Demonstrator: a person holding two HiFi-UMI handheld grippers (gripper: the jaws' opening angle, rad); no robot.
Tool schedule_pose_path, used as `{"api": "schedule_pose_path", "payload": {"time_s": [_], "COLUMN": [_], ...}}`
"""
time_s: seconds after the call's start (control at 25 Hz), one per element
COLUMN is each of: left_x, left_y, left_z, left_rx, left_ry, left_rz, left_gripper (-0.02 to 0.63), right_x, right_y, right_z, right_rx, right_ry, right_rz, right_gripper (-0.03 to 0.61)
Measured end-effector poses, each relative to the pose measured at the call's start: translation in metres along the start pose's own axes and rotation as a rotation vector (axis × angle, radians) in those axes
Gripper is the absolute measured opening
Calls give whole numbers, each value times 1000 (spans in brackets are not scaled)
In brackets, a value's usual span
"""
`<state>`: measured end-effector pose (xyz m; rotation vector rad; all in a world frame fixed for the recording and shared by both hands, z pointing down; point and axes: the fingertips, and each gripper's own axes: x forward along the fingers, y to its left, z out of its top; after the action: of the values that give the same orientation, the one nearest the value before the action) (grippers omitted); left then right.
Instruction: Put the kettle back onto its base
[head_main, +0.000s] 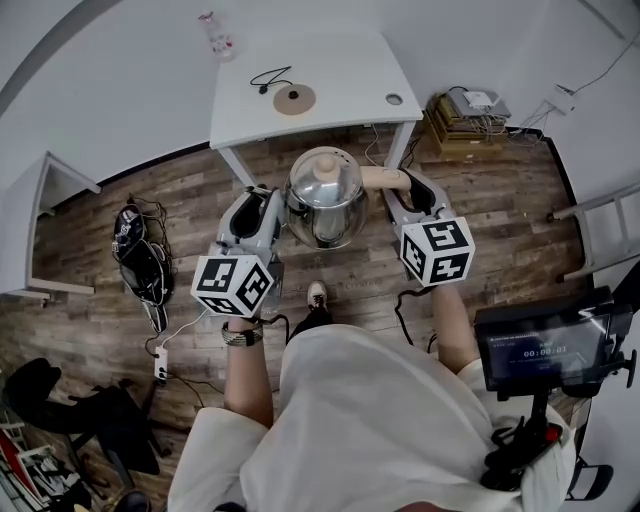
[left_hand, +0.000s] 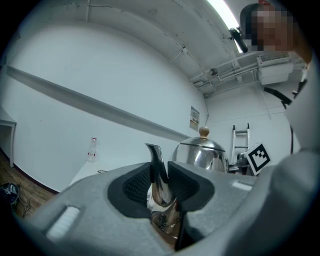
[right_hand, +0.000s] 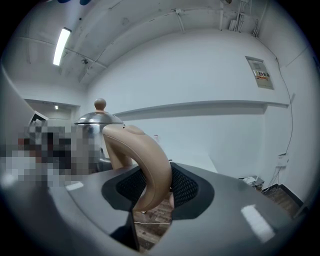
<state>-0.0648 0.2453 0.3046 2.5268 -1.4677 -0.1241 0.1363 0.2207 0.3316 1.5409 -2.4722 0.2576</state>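
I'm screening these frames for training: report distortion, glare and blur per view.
Head view: strong fisheye bows the table edges and floorboards; even light, kettle dome glints. Left gripper view: dark round vignette, strip light blown out, spout sharp, mosaic patch top right. Right gripper view: same vignette, handle sharp, another patch at left.

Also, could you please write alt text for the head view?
Seen from above, a person holds a steel kettle over a wooden floor, the left gripper closed on its spout and the right gripper on its tan handle. Ahead, the round base lies on a white table.
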Motion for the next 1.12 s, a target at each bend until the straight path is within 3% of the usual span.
{"api": "schedule_pose_path", "payload": {"time_s": [0.56,0.8,1.12], "left_x": [72,112,122], "left_y": [92,154,163], "left_z": [23,20,37], "left_rx": [-5,-9,-1], "left_ry": [5,26,26], "left_rz": [-22,-36,-43], "left_gripper": [107,107,107], "right_x": [111,183,193], "right_y": [-4,-3,-4], "right_z": [26,27,44], "right_rx": [35,55,57], "right_ry": [17,34,25], "right_rz": [-23,-36,-53], "right_gripper": [144,144,144]}}
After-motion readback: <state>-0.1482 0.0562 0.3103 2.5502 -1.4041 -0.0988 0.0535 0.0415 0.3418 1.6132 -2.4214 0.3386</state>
